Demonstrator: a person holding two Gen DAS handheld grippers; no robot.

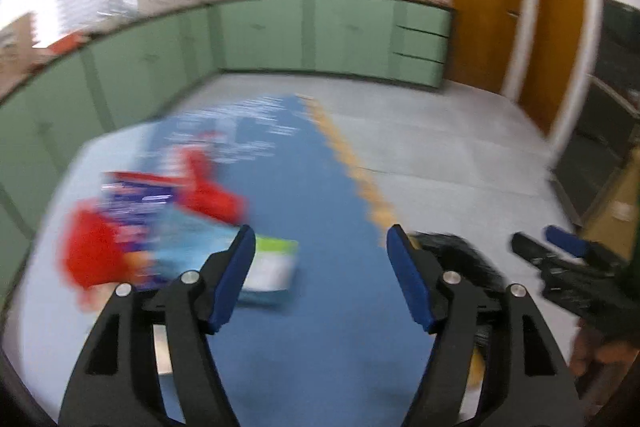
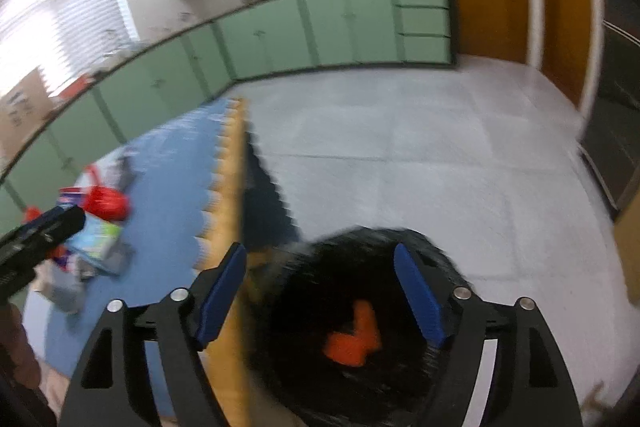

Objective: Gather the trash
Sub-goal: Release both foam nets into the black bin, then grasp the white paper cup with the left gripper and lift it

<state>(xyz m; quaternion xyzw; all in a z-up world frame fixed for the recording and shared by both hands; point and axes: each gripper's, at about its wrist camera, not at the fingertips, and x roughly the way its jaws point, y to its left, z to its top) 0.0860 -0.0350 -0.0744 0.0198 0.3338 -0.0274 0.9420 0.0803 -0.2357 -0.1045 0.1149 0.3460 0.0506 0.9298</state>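
A blurred pile of trash (image 1: 160,227) lies on the blue foam mat (image 1: 320,187): red packets, blue wrappers and a green-and-white pack. My left gripper (image 1: 322,267) hangs open over the mat just right of the pile, with nothing between its pads. A black trash bag (image 2: 340,287) sits open on the floor under my right gripper (image 2: 320,291), which is also open and empty. An orange piece (image 2: 354,339) lies inside the bag. The pile (image 2: 96,227) shows at the left of the right wrist view, behind the left gripper's dark finger (image 2: 44,235). The right gripper (image 1: 540,243) appears at the right edge of the left wrist view.
A yellow toothed strip (image 2: 228,207) borders the mat beside grey floor tiles (image 2: 440,167). Green base cabinets (image 1: 320,35) line the back and left walls. Wooden doors (image 1: 488,7) stand at the right, and a dark shelf unit (image 1: 608,107) is at the far right.
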